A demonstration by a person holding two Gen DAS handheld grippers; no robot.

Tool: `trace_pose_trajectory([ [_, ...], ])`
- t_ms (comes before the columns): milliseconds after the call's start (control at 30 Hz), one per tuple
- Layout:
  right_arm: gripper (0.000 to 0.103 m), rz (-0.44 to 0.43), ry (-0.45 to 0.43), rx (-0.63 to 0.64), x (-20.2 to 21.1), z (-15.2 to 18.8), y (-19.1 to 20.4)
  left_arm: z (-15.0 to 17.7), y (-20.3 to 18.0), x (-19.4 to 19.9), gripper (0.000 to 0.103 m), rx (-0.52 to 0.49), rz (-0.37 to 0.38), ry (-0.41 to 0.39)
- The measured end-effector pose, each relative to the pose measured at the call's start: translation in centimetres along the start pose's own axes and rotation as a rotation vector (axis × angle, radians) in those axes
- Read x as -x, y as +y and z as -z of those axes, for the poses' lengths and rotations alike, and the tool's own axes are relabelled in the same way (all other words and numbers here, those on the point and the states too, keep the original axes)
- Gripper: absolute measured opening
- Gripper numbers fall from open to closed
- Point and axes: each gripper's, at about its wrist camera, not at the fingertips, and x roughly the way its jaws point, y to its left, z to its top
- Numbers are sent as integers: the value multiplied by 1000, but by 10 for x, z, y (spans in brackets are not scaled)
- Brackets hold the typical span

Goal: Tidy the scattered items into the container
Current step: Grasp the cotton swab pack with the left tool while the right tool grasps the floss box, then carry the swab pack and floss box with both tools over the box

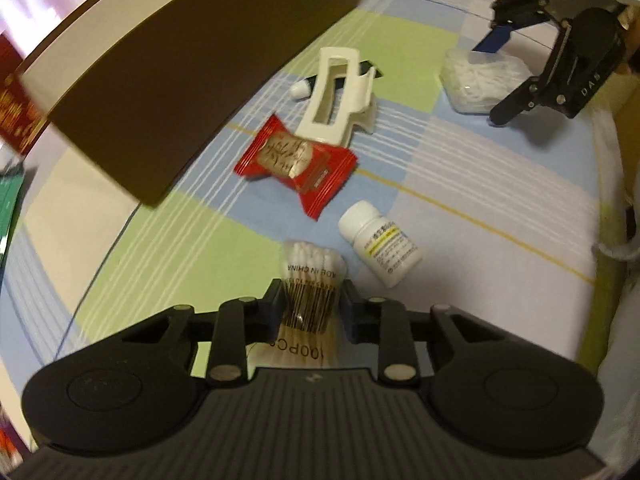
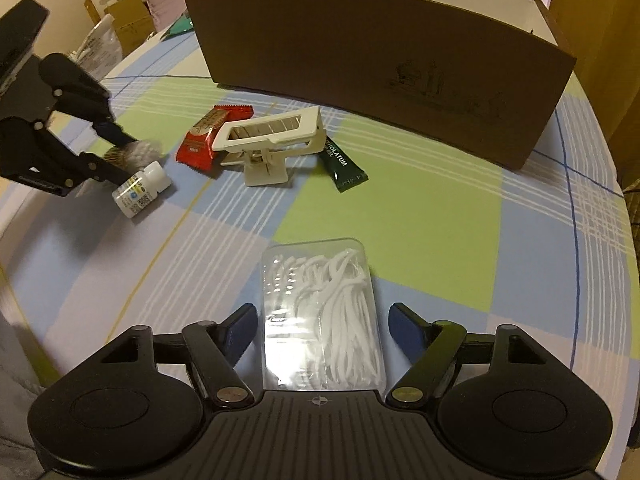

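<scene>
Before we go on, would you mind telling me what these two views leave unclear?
- Brown box interior: both views, its near wall hides the inside.
- Green tube: left wrist view, mostly behind the white hair clip.
- White bottle label: print too small in both views.
- Cotton swab pack: left wrist view, lower end behind the left gripper.
</scene>
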Motion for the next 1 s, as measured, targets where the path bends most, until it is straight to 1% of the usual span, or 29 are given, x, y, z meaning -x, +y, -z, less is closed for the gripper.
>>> trace_pose_trajectory([
  [33, 69, 13, -1, 12, 0, -1, 1, 2, -1, 2, 21, 29, -13, 7],
  [67, 60, 27, -1, 27, 0, -3, 2, 4, -3, 3, 21, 56, -26, 13],
  [200, 60, 33, 12, 46, -1, -6, 3, 13, -9, 12, 19, 180, -68, 23],
  [300, 60, 30, 7, 36, 1, -6, 3, 18, -12, 20, 19, 280, -98, 24],
  [433, 60, 3, -25, 6, 11, -7, -2, 19, -15, 39, 19, 357, -134, -8],
  [633, 60, -26, -84, -22, 32, -15, -14, 4, -22, 66, 19, 401, -190, -84],
  [867, 60, -45, -133, -19, 56, -24, -28, -23, -38, 87, 19, 412, -227, -167],
  [1000, 60, -55, -145, -7, 62, -28, -36, -36, -45, 92, 19, 420, -232, -206],
])
